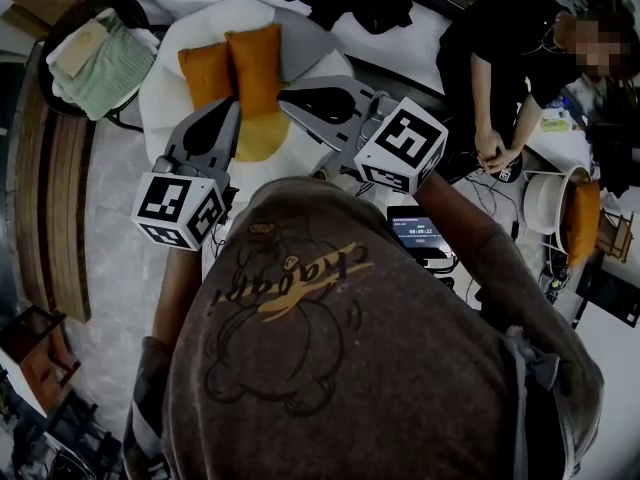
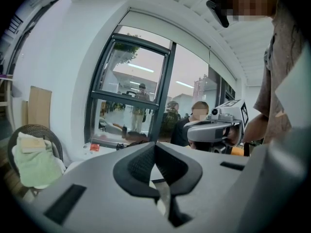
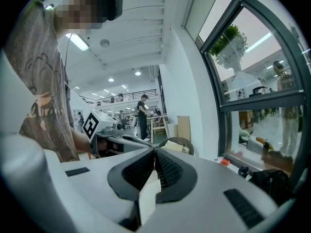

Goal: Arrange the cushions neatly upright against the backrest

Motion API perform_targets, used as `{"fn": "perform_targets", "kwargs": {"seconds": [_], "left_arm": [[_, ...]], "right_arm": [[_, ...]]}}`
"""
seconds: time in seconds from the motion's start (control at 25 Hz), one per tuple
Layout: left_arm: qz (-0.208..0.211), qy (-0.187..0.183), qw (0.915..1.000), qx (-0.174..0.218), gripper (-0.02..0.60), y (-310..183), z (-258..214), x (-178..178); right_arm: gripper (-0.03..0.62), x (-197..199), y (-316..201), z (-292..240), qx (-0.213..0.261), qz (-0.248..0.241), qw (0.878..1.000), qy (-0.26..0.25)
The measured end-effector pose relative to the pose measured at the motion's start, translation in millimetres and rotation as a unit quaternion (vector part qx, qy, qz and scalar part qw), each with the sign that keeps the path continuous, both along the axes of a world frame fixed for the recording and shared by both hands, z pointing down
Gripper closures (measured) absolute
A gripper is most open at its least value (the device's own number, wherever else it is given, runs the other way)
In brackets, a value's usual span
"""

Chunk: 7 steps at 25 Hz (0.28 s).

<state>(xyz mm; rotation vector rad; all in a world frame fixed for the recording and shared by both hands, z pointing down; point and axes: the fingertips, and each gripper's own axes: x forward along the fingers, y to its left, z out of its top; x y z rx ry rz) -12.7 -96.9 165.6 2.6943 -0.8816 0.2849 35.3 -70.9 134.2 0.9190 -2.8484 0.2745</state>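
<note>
With left hand-held gripper [image 2: 154,147] and right hand-held gripper [image 3: 154,150] shut and empty, open jaws, pinch flat mustard-yellow fabric cushion [image 1: 262,136], stand beside upright orange cushions [image 1: 254,63]

A wicker chair [image 1: 100,0] with a green towel [image 1: 112,68] on it stands at the upper left. A person in black [image 1: 500,48] sits at the upper right, near a lit screen [image 1: 418,233]. Cardboard [image 2: 39,108] leans on the wall beside a window [image 2: 131,81].
</note>
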Motion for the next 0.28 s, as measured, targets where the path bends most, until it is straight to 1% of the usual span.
{"fn": "perform_targets", "kwargs": {"seconds": [0.28], "left_arm": [[-0.004, -0.001, 0.9999, -0.009, 0.577, -3.2, 4.2, -5.6]], "right_arm": [[0.574, -2.4, -3.6, 2.0, -0.005, -0.005, 1.0, 0.006]]}}
